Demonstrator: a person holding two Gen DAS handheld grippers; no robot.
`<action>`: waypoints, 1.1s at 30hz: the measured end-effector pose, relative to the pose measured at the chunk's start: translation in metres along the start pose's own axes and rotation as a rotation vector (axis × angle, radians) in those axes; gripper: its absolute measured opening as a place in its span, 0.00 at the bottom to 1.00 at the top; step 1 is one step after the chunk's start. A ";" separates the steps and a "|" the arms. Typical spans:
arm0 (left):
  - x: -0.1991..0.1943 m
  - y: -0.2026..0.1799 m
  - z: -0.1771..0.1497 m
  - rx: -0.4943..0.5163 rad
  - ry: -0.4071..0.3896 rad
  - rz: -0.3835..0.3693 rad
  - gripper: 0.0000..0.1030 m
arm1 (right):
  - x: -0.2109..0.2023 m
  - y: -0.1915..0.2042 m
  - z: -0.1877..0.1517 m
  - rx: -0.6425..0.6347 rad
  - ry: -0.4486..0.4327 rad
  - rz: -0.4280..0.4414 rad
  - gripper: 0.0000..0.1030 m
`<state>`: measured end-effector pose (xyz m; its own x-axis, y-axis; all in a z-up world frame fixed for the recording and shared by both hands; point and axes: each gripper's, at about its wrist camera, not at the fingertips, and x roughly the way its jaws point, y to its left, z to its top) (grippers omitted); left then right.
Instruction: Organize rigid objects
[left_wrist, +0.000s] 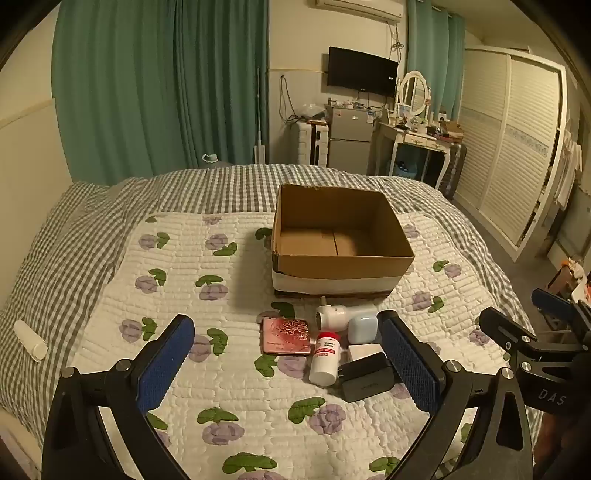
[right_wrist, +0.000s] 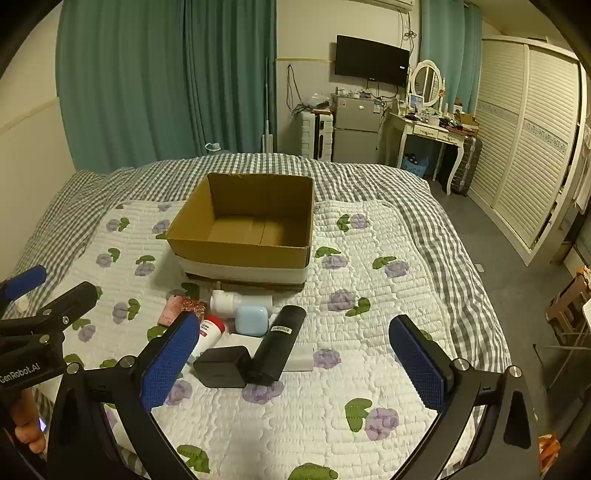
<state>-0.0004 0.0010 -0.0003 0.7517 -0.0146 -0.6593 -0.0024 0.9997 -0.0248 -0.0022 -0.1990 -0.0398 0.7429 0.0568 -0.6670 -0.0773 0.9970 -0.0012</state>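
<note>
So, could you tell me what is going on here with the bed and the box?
A person holds a hand-held gripper in each hand over a bed. Both the left hand-held gripper and the right hand-held gripper are open and hold nothing. Small items, including a black charger and a white bottle, lie before the empty cardboard box.

Long green curtains (left_wrist: 159, 85) are hanging down the far wall, and warm yellow light is filling the room. A black TV (left_wrist: 362, 72) is hanging on the pale wall. Under it, a small grey fridge (left_wrist: 350, 137) is standing beside a white suitcase (left_wrist: 313, 142). A white dressing table (left_wrist: 417, 142) with a round mirror (left_wrist: 413, 91) is sitting next to the fridge. A big white wardrobe (left_wrist: 511, 147) with slatted doors is covering the right wall. A bed (right_wrist: 436, 221) with a grey checked sheet and a flowery quilt (right_wrist: 314, 406) is taking up the middle. The floor (right_wrist: 517, 295) is looking grey.
</note>
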 end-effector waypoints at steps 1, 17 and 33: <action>0.000 0.000 0.000 0.001 0.002 0.000 1.00 | 0.000 0.000 0.000 0.003 0.002 0.003 1.00; -0.001 -0.001 -0.003 0.011 0.004 0.016 1.00 | 0.000 0.001 -0.004 0.001 0.009 0.003 1.00; -0.002 -0.001 -0.003 0.011 0.004 0.014 1.00 | 0.001 0.000 -0.004 0.003 0.016 0.001 1.00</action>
<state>-0.0038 0.0001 -0.0015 0.7490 -0.0003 -0.6625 -0.0057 1.0000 -0.0069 -0.0040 -0.1987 -0.0437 0.7319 0.0571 -0.6790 -0.0764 0.9971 0.0015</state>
